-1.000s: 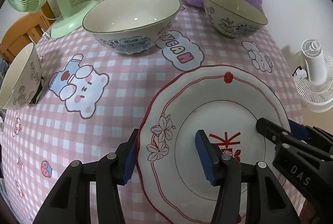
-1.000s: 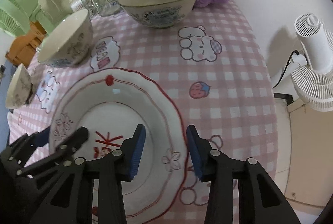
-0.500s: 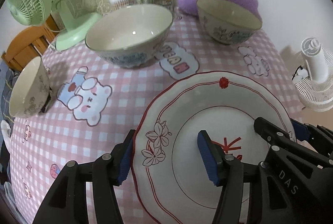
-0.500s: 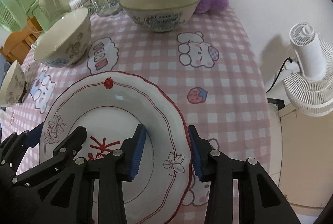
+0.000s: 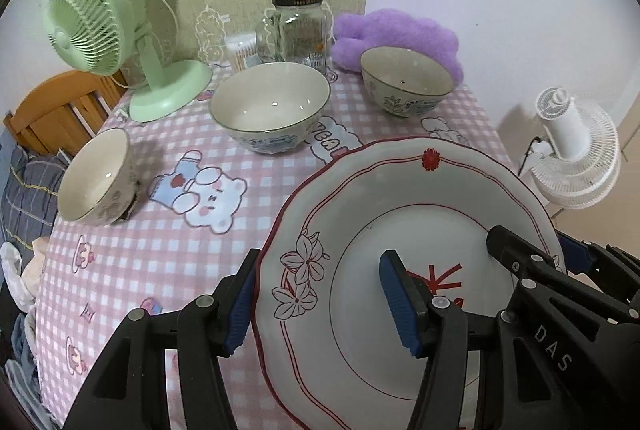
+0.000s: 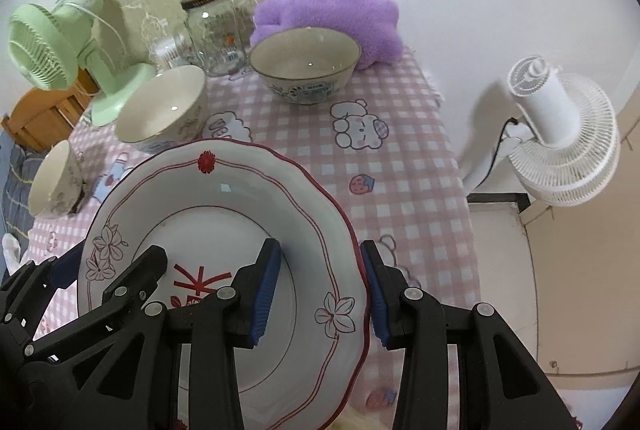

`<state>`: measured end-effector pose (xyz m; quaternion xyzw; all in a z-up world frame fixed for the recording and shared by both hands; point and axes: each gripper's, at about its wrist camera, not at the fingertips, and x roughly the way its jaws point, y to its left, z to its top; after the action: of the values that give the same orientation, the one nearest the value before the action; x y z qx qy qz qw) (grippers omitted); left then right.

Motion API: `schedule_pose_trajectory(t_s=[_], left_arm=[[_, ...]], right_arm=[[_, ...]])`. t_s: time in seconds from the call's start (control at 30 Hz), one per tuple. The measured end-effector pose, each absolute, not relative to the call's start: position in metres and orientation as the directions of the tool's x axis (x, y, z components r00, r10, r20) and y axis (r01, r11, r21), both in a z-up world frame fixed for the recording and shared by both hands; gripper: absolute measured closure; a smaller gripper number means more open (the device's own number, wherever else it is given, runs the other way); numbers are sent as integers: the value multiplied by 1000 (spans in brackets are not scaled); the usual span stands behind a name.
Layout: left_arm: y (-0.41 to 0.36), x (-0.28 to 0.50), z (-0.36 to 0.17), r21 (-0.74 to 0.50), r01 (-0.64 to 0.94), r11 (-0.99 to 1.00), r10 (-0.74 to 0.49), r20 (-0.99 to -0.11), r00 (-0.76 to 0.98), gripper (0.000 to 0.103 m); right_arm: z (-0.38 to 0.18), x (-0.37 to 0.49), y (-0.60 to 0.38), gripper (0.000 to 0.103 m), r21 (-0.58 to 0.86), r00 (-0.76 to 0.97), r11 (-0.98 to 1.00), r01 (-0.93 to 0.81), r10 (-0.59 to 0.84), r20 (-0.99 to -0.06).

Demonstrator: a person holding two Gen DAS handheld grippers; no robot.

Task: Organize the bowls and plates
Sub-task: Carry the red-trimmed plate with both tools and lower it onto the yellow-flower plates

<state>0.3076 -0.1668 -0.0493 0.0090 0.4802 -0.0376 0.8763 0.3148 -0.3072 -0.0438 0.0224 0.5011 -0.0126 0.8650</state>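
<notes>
A white plate (image 5: pixel 400 214) with a red scalloped rim and flower prints hangs above the pink checked tablecloth (image 5: pixel 160 254), held from both sides. My left gripper (image 5: pixel 320 304) is shut on its left rim, one blue pad under the edge and one inside the well. My right gripper (image 6: pixel 320 288) is shut on the right rim of the plate (image 6: pixel 224 206) in the same way. Three empty bowls stand on the table: a large one (image 5: pixel 270 106) in the middle, one (image 5: pixel 408 80) at the far right, and a small tilted one (image 5: pixel 94 176) at the left edge.
At the back stand a green desk fan (image 5: pixel 100 26), a glass jar (image 5: pixel 298 26), a tub of cotton swabs (image 5: pixel 240 50) and a purple plush (image 5: pixel 400 34). A white floor fan (image 6: pixel 560 134) stands off the table's right edge. A wooden chair (image 5: pixel 60 106) is at the left.
Both grippers have risen with the plate between them. The table and bowls have dropped away and look smaller, and more of the wall and fans shows.
</notes>
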Motion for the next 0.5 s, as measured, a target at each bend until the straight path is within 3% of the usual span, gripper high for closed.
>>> schedule_pose_trajectory(t_s=[0.5], left_arm=[[-148, 209, -37, -46, 197, 979, -146, -831, 537, 44]], right_arm=[[-22, 196, -281, 59, -13, 510, 985, 169, -99, -855]])
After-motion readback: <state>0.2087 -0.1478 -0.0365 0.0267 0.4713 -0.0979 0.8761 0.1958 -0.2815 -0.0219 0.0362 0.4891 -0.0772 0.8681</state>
